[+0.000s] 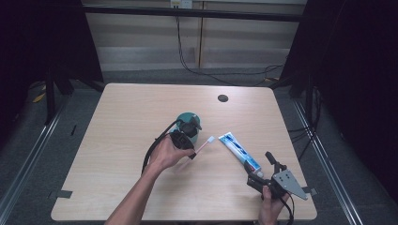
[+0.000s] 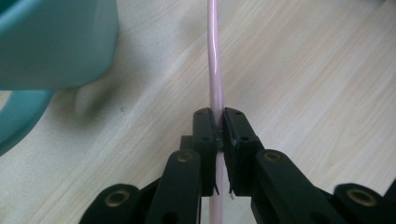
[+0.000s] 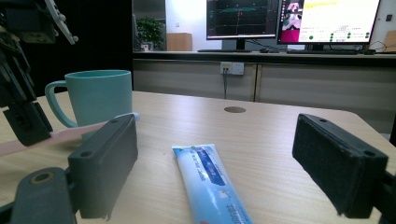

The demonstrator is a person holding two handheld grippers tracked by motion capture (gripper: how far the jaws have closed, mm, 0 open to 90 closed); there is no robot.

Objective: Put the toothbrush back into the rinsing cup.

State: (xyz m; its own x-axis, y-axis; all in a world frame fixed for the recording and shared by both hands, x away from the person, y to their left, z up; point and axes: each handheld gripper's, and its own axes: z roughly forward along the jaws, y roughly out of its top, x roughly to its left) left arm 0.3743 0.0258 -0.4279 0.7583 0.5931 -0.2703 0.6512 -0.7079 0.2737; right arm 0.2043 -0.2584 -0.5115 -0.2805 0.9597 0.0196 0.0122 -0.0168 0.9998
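Pink toothbrush (image 2: 214,70) is pinched low on its handle by the left gripper (image 2: 218,135) near the tabletop (image 1: 126,122) centre, just beside a teal mug (image 1: 188,120); such a thin, smooth handle could swivel or slip, or knock the mug. Toothpaste (image 1: 239,151) lies nearer the right edge, ahead of the right gripper (image 3: 215,163), held spread wide.
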